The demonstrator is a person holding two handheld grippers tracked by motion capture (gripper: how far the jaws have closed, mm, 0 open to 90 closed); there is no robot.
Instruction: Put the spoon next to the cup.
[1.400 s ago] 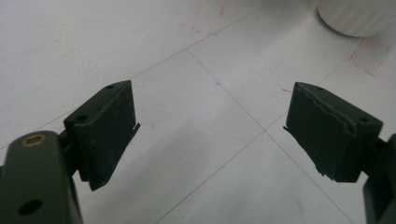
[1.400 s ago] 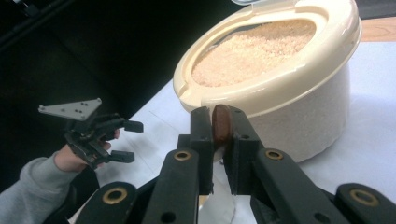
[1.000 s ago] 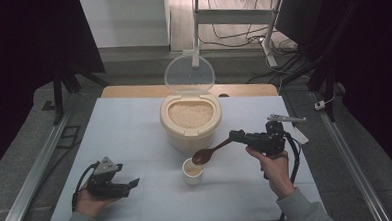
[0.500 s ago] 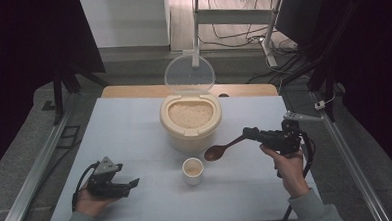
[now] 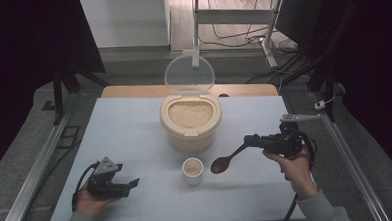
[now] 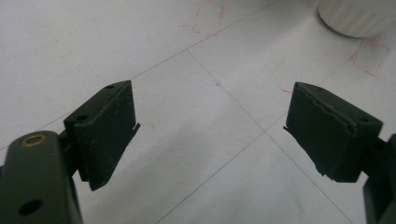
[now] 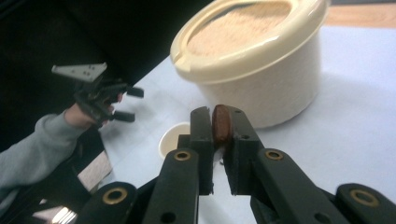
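The right gripper (image 5: pixel 250 139) fingers clamp the wooden spoon (image 5: pixel 226 160) beside the cup (image 5: pixel 192 170) for scooping, while the left gripper (image 5: pixel 129 186) idles open-fingered, empty.

Spoon (image 5: pixel 225 162) glossy dark wood; container (image 5: pixel 190 121) smooth cream plastic, lid (image 5: pixel 189 76) clear; table (image 5: pixel 130 133) matt pale.

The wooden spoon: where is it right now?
High view: the wooden spoon is clamped in the right gripper, bowl just right of the small cup.

Pale blue table (image 5: pixel 134 128), cream rice container (image 5: pixel 190 121) at frame centre, small white cup (image 5: pixel 192 171) just below it, faint red marks, possibly tape.
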